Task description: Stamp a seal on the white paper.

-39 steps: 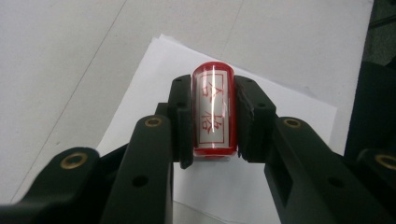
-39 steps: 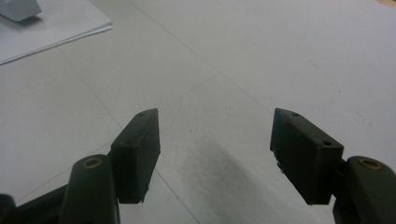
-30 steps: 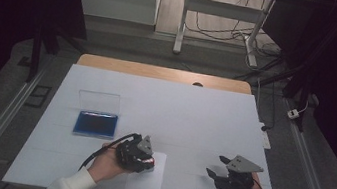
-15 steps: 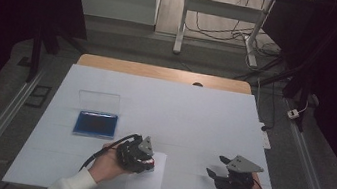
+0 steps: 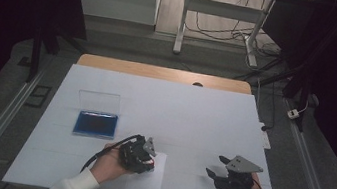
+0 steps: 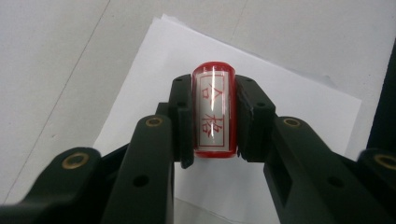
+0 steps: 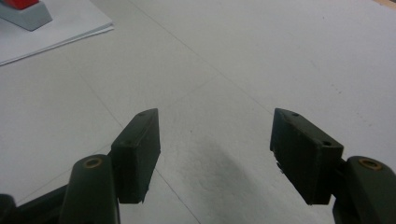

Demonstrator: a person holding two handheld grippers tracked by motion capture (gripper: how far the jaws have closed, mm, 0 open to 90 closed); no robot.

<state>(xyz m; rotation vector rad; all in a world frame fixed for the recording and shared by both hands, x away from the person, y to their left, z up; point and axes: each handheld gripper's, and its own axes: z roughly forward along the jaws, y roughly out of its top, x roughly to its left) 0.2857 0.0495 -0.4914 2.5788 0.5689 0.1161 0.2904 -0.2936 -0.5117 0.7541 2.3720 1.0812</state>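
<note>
While clamped by the left gripper (image 6: 212, 135) over the paper sheet (image 5: 144, 182) at lower centre, red stamp (image 6: 213, 112) inked but unpressed; right gripper (image 7: 215, 154) wide, empty.

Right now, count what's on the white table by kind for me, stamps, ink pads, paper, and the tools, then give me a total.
Stamps: 1, the red stamp clamped in the left tool
Ink pads: 1, the blue ink pad with its clear lid raised
Paper: 1, the white paper, one sheet or a few, cannot tell
Tools: 2, left and the right tool, open
Total: 5
</note>
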